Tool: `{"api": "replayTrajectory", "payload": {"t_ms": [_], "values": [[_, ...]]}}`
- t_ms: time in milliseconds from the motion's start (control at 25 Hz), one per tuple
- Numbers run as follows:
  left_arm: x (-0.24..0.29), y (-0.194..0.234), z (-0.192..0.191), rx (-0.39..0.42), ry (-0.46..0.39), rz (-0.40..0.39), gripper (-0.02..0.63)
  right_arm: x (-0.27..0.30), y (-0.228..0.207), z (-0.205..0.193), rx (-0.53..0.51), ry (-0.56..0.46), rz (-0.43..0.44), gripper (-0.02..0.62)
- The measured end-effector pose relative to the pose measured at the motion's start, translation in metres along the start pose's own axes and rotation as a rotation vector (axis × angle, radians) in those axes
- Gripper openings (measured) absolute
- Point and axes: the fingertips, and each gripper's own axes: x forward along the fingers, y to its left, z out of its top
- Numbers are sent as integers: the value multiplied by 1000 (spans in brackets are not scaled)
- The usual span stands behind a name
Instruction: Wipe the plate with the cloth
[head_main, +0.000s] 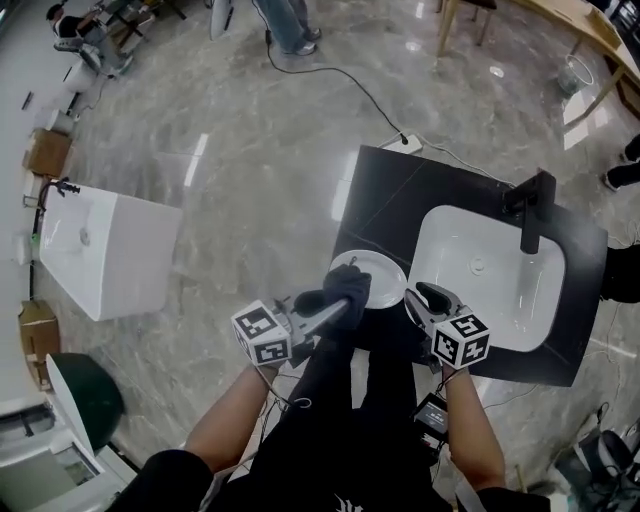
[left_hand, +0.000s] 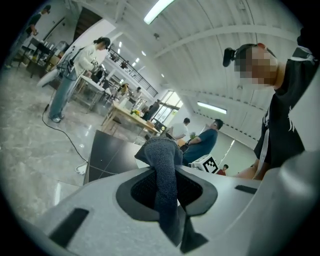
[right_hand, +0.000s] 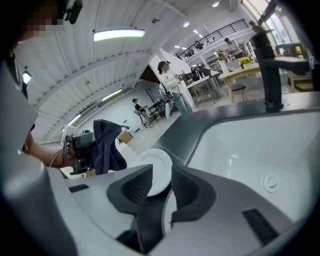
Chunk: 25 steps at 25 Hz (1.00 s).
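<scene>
A white plate (head_main: 378, 272) lies on the black counter (head_main: 385, 190), just left of the sink. My left gripper (head_main: 335, 308) is shut on a dark grey cloth (head_main: 348, 288), which hangs over the plate's near left edge. In the left gripper view the cloth (left_hand: 164, 155) is pinched between the jaws and bunches up past their tips. My right gripper (head_main: 415, 297) stands open at the plate's right rim. In the right gripper view the plate (right_hand: 152, 162) shows through the gap of the right gripper (right_hand: 161, 182), and the cloth (right_hand: 105, 145) hangs to the left.
A white sink basin (head_main: 490, 270) with a black faucet (head_main: 532, 215) fills the counter's right side. A white basin unit (head_main: 110, 250) stands on the marble floor at left. A cable runs to a power strip (head_main: 405, 143) behind the counter. Other people work at tables in the background.
</scene>
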Motion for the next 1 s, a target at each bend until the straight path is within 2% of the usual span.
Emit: {"api": "replayTrajectory", "payload": {"t_ms": [240,520,840,1000], "values": [[37,11,-15,-97,68,-84,60,22,-10,-21,110,93,-8,88],[61,24,-31,-158,119,-120,60,35,-13,-32,177,159,5,72],[87,26,-53,-226,215,-147,60,37,-13,-30,270,140,50,44],[103,34,-68,-256,313,-120,60,38,-10,-26,280,124,66,28]]}}
